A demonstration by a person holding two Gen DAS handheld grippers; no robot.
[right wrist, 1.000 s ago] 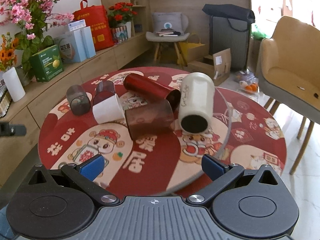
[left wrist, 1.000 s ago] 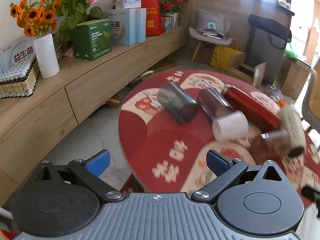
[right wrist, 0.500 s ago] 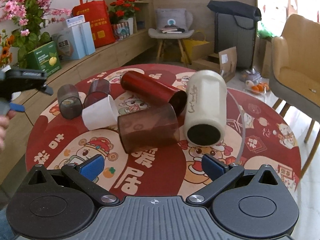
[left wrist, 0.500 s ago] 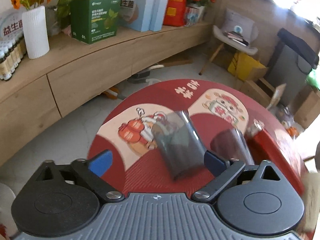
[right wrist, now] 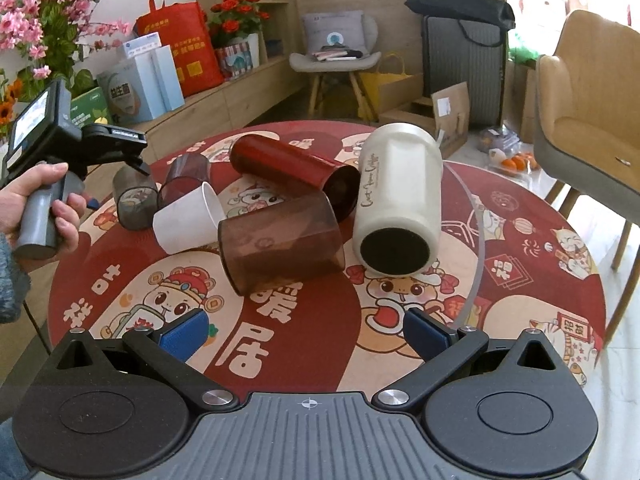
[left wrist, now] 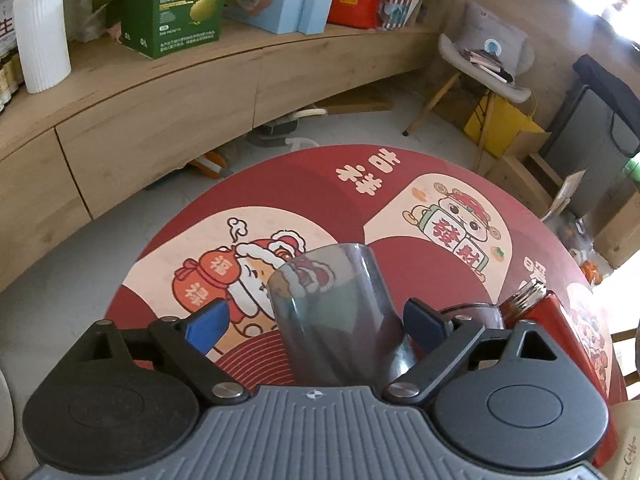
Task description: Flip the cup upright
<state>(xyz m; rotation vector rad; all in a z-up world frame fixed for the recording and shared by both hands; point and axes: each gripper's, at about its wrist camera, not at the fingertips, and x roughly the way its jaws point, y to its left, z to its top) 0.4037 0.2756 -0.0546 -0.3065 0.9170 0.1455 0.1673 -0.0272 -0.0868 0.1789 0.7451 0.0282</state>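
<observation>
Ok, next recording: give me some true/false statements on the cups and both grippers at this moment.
1. The left gripper straddles the smoky grey transparent cup with its jaws open. True.
2. The cream ribbed tumbler stands upright. False: it lies on its side.
3. The right gripper holds the brown translucent cup. False: it is open, short of that cup.
4. The white paper cup lies on the round red cartoon-print table. True.
</observation>
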